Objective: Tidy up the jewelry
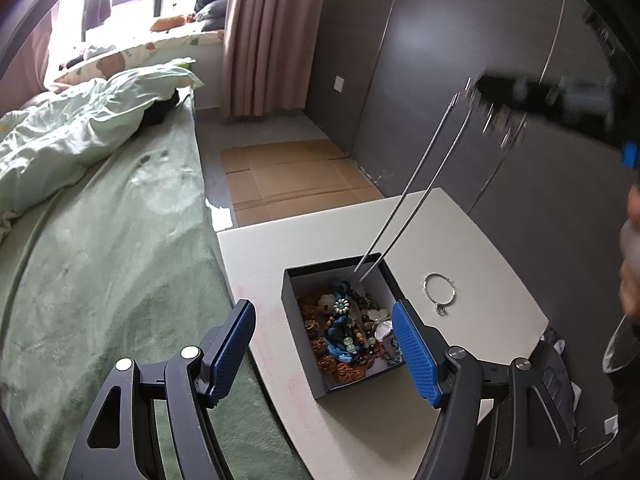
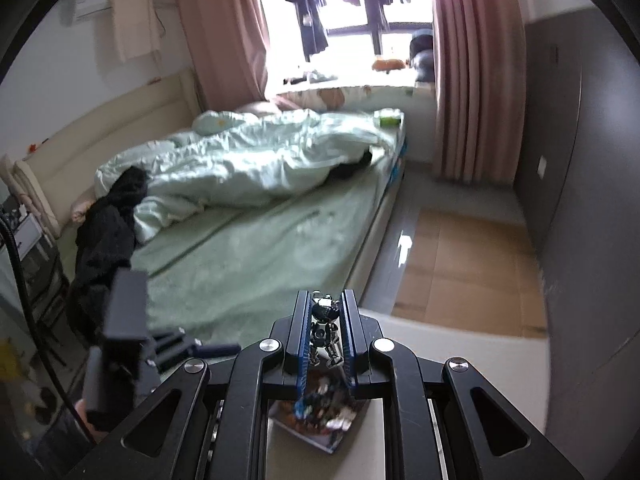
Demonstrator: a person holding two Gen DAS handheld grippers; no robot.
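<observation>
A black open box (image 1: pixel 304 344) on the white table (image 1: pixel 472 232) holds a heap of beaded bracelets and flower pieces (image 1: pixel 348 332). A thin silver chain (image 1: pixel 416 200) hangs from my right gripper (image 1: pixel 500 96), high at the upper right, down into the box. A silver bracelet with a charm (image 1: pixel 439 290) lies on the table right of the box. My left gripper (image 1: pixel 324 344) is open and empty, its blue pads either side of the box. In the right wrist view my right gripper (image 2: pixel 326 304) is shut on the chain's metal pendant (image 2: pixel 325 328); the box (image 2: pixel 320 416) shows below it.
A bed with a green sheet (image 1: pixel 112 264) and crumpled duvet (image 1: pixel 80 120) lies left of the table. Flat cardboard (image 1: pixel 292 176) covers the floor beyond. Dark grey wardrobe doors (image 1: pixel 440 80) stand behind the table. A pink curtain (image 1: pixel 272 32) hangs by the window.
</observation>
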